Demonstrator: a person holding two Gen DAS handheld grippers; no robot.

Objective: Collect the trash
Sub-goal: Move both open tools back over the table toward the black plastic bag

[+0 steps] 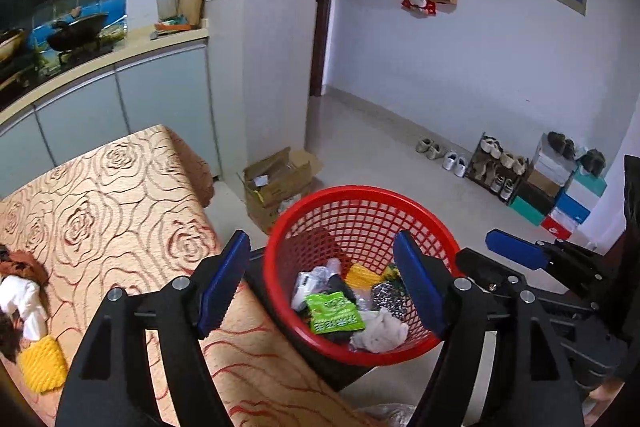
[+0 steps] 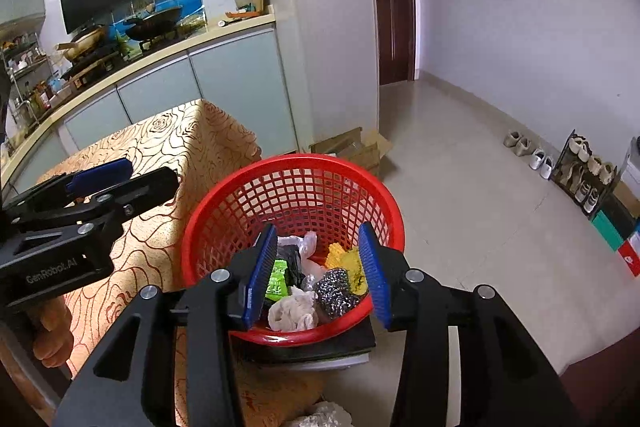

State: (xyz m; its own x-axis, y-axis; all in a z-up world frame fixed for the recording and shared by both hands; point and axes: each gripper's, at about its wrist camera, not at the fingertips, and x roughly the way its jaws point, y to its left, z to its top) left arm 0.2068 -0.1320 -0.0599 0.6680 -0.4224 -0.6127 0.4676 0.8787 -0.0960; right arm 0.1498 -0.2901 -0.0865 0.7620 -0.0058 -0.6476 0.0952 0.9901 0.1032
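Note:
A red mesh basket (image 1: 416,205) stands on a dark stool beside the table and shows in the right wrist view too (image 2: 248,175). It holds a green wrapper (image 1: 334,313), crumpled white tissue (image 1: 380,333), a steel scourer (image 2: 336,293) and yellow foam net (image 2: 346,259). My left gripper (image 1: 320,287) is open and empty, above the basket's near left side. My right gripper (image 2: 316,273) is open and empty over the basket. On the table lie a yellow foam net (image 1: 42,363) and white crumpled paper (image 1: 22,301).
The table carries a rose-patterned orange cloth (image 1: 120,211). An open cardboard box (image 1: 280,183) sits on the floor behind the basket. A shoe rack and stacked shoeboxes (image 1: 540,183) line the right wall. The kitchen counter (image 2: 160,55) runs behind the table.

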